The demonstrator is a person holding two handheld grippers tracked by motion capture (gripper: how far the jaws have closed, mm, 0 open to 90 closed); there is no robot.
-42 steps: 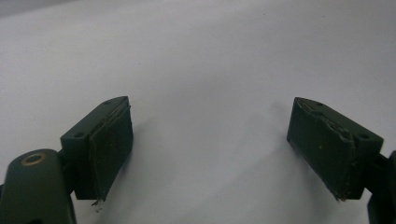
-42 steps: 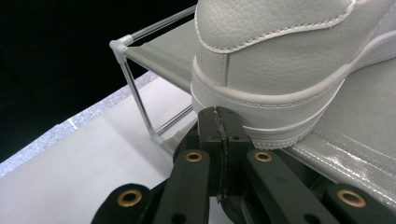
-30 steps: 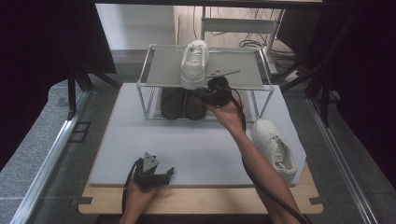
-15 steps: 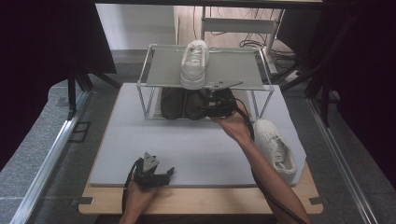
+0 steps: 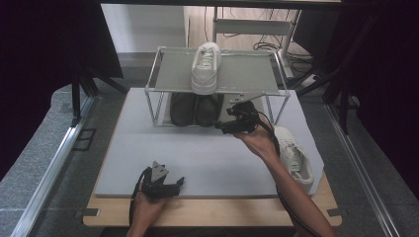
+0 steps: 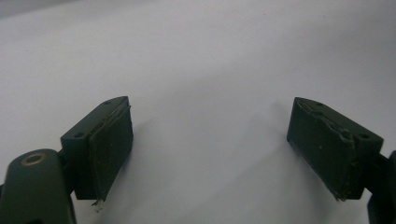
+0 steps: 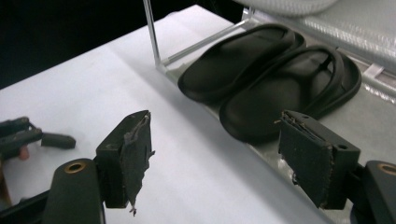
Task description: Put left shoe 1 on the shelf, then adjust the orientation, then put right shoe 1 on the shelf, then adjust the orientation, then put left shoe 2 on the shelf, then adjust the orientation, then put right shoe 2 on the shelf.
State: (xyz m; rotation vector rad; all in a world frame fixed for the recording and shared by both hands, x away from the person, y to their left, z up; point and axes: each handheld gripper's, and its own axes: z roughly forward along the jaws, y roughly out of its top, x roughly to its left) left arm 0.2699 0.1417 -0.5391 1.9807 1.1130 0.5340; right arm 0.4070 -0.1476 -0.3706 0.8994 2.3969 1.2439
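Now, my right fingers (image 7: 212, 158): just spread wider, empty.
Black sandals (image 7: 275, 74): light, bendy; I'd pinch a heel edge.
Left fingers (image 6: 210, 149): spread, empty.

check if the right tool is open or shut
Open: the right tool has just been opening, its pads wide apart, nothing between them.
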